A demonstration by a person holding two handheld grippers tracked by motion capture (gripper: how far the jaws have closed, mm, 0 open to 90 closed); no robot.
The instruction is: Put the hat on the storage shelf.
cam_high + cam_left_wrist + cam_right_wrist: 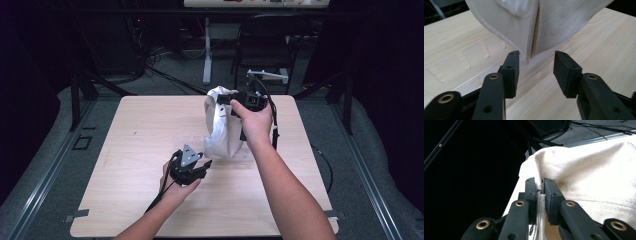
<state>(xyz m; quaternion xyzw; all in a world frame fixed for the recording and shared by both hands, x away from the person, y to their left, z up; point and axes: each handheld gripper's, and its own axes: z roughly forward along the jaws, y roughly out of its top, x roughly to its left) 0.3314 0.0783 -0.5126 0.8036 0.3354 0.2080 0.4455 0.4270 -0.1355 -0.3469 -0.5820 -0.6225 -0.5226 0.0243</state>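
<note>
Canvas, off-white and limp: a cloth bag [220, 125] hangs above the middle of the pale wooden table [125, 145], its bottom edge just brushing the top. At the left, the left claw [200, 167] rests low on the table with its jaws well apart, empty, aimed at the bag's lower corner [527, 53], which lies straight ahead and just beyond the fingertips. Nothing stands between them. Farther right and higher, the right claw [231, 100] pinches the bag's top hem [539, 195] tight, holding it up. A dark chair [265, 40] stands beyond the table.
</note>
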